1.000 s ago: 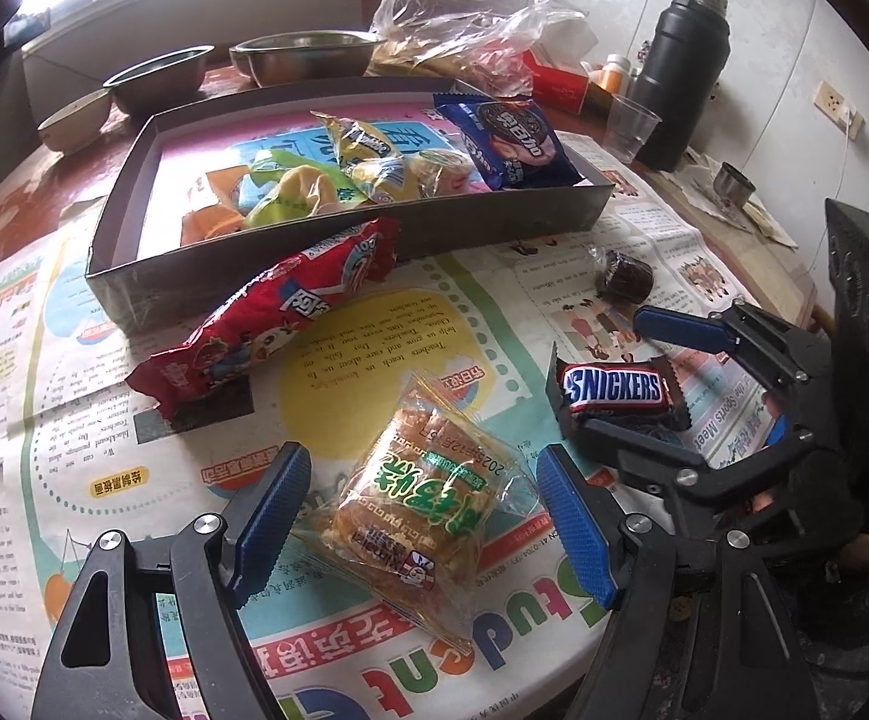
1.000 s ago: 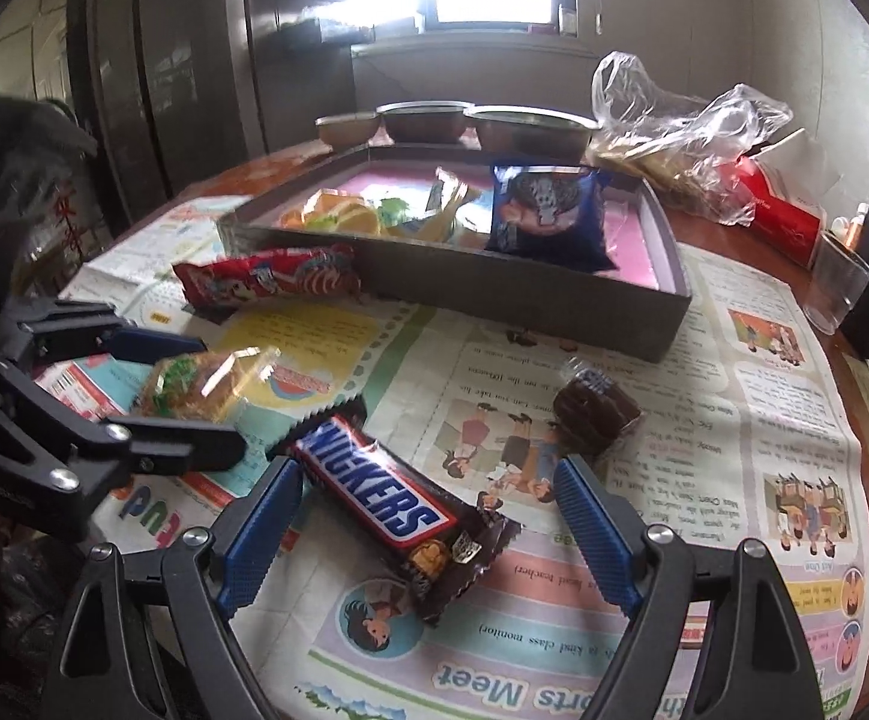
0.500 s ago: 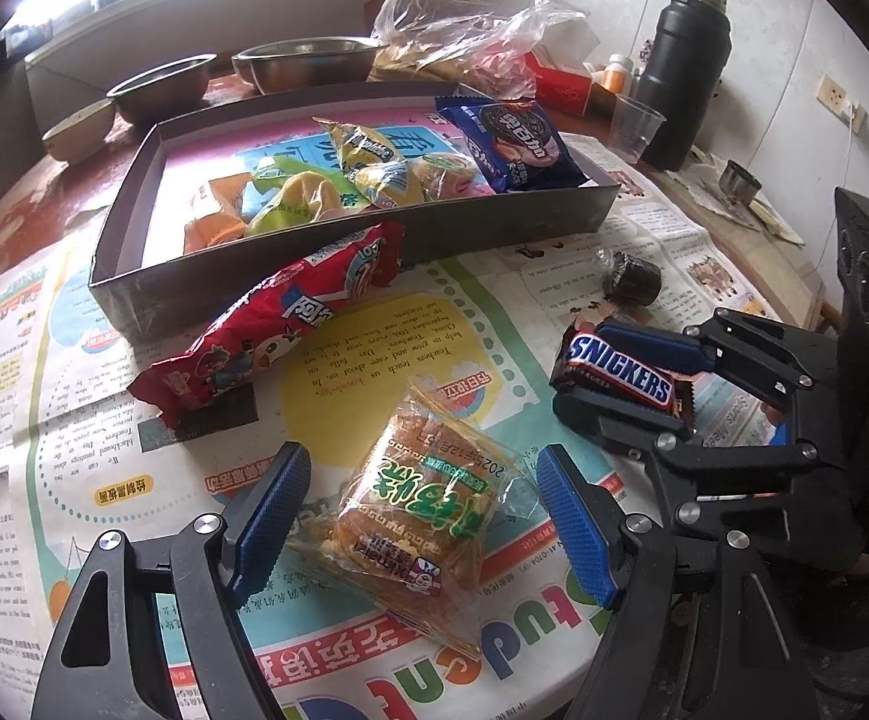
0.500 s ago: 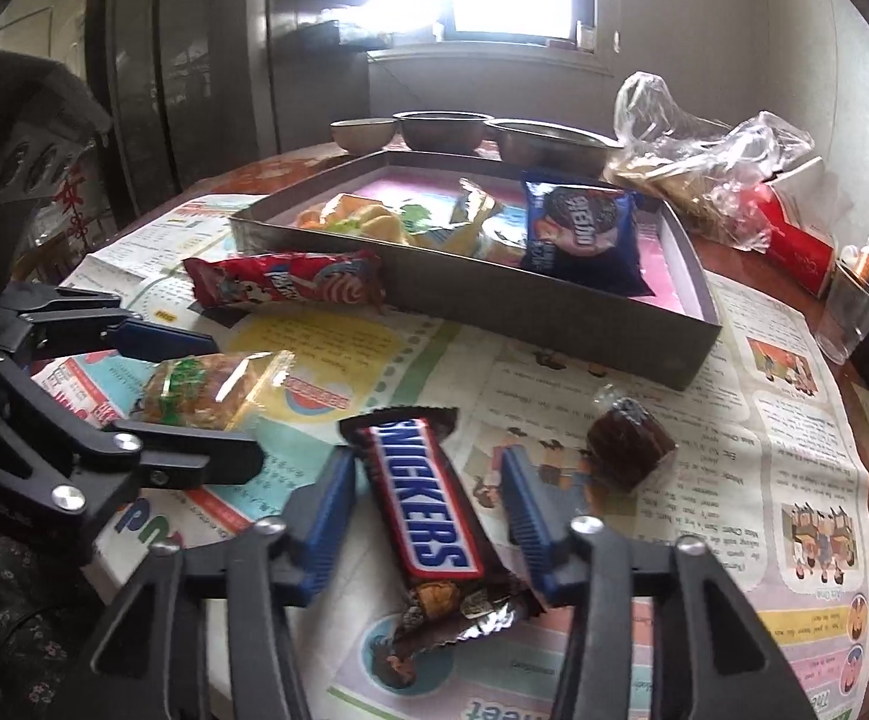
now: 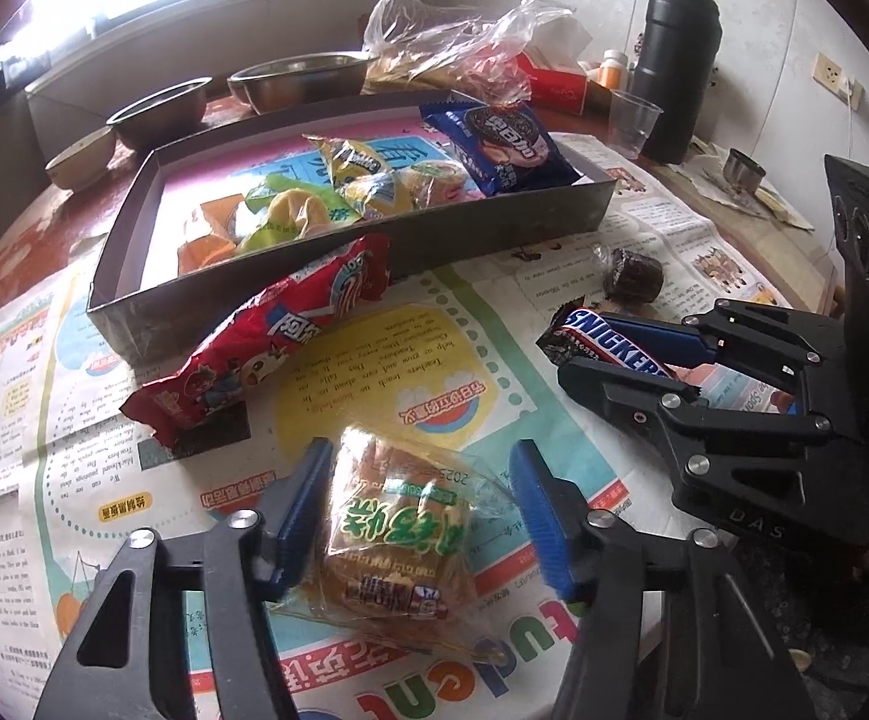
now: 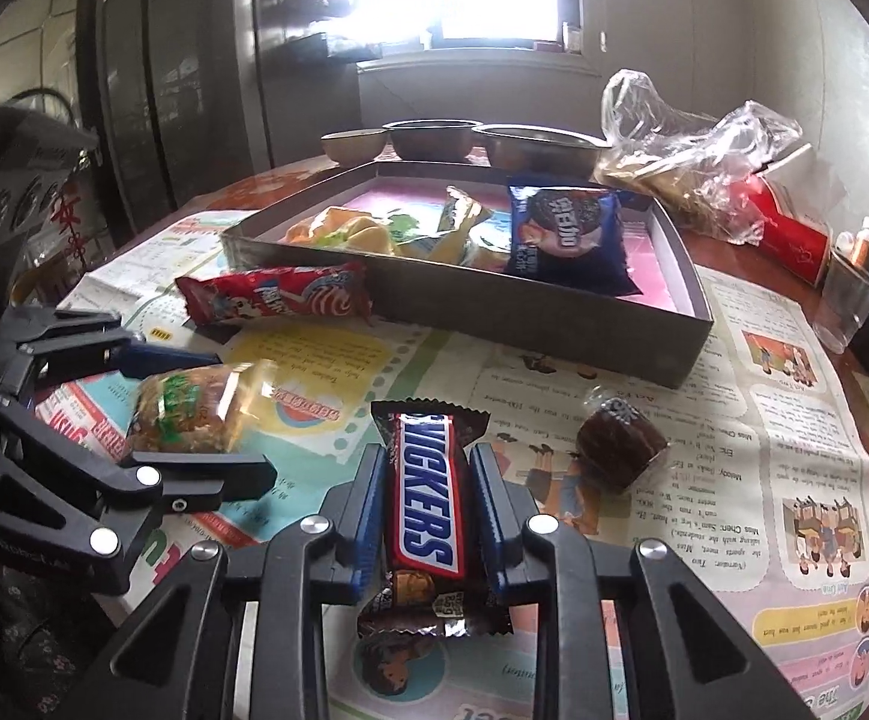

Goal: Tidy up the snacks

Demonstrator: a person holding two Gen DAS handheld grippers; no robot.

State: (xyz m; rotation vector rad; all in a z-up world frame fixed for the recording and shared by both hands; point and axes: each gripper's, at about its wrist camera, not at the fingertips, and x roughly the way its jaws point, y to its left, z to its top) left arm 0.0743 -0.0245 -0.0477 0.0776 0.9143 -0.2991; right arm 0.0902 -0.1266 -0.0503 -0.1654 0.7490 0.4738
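Left wrist view: the left gripper (image 5: 419,501) is closing around a clear-wrapped golden pastry with green lettering (image 5: 395,534) on the newspaper-covered table (image 5: 74,480) — the left blue pad touches the wrapper, the right one stands just off it.

Right wrist view: the right gripper (image 6: 428,474) is clamped on a brown Snickers bar (image 6: 425,480), near the dark shallow cardboard tray (image 6: 494,315) of snacks.

- Right gripper (image 6: 428,483): angled down toward the table, jaws clamped on both long sides of the Snickers (image 6: 425,480); blue pads pressed to the wrapper.
- Left gripper (image 5: 419,501): angled down, jaws closing; cake packet (image 5: 395,531) between the pads (image 5: 539,510), right pad clear of it, left-pad contact not discernible.
- Grippers side by side, apart.
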